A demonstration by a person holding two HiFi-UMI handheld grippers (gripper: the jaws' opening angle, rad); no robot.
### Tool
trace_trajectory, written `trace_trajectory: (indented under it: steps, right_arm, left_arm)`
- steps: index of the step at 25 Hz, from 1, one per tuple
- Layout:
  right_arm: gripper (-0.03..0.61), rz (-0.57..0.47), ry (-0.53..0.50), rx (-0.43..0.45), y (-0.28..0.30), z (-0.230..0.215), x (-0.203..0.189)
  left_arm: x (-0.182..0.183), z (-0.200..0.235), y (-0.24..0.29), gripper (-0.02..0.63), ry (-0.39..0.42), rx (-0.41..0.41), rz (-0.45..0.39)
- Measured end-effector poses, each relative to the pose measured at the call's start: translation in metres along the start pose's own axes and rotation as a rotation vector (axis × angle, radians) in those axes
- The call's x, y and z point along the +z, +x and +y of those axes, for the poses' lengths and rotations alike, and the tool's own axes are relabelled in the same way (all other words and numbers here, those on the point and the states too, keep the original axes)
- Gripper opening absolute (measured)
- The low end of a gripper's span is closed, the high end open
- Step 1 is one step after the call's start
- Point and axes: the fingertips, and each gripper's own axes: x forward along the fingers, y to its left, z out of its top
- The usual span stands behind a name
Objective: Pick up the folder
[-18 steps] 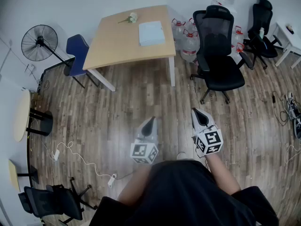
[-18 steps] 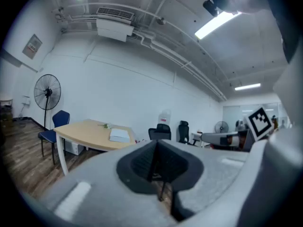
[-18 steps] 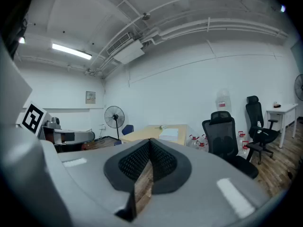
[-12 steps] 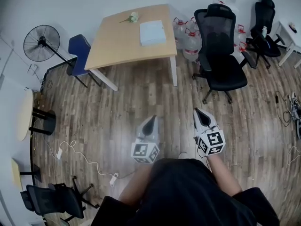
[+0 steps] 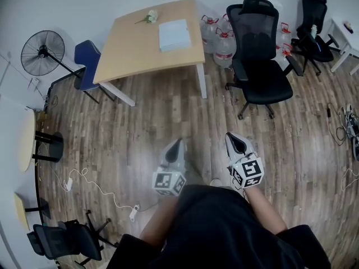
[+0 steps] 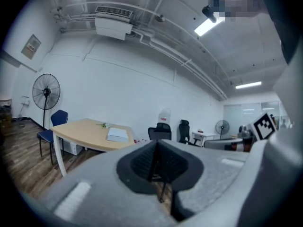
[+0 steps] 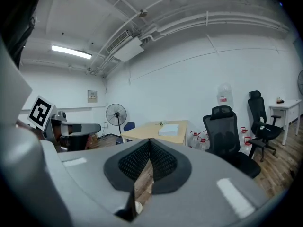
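A pale blue-white folder (image 5: 173, 35) is seen on the tan table (image 5: 134, 49). Left of the table a blue chair (image 5: 88, 60) is shown, right of it a black chair (image 5: 261, 77). The left gripper (image 5: 178, 144) and right gripper (image 5: 233, 138) are coloured grey, with black-and-white square markers.

The person's dark top (image 5: 219, 228) hides the floor (image 5: 140, 128) along the bottom of the head view. On the counter (image 5: 134, 49), a small pale thing (image 5: 150, 17) at the far edge is too small to name. The white desk (image 5: 343, 32) is cut by the right edge and the round table (image 5: 25, 139) by the left. The left gripper (image 6: 155, 145) blocks the lower half of its own view with its grey body, and the right gripper (image 7: 149, 145) does likewise.
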Motion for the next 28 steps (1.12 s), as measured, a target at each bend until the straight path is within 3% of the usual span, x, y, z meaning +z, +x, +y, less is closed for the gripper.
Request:
trace_trajectory:
  steps: [5, 9, 16, 28]
  right_arm:
    - [0.001, 0.001, 0.020, -0.046, 0.029, -0.029, 0.002]
    - [0.002, 0.047, 0.024, -0.042, 0.083, -0.046, 0.007]
    - [0.002, 0.139, 0.006, -0.052, 0.209, -0.068, 0.008]
    - [0.001, 0.152, 0.015, -0.151, 0.411, -0.094, 0.076]
  left_arm:
    - [0.001, 0.017, 0.046, 0.003, -0.009, -0.036, -0.009]
    - [0.005, 0.056, 0.092, 0.002, -0.031, -0.054, 0.004]
    - [0.021, 0.149, 0.183, 0.002, -0.025, -0.109, 0.044]
    - [0.071, 0.323, 0.299, 0.002, -0.030, -0.162, 0.063]
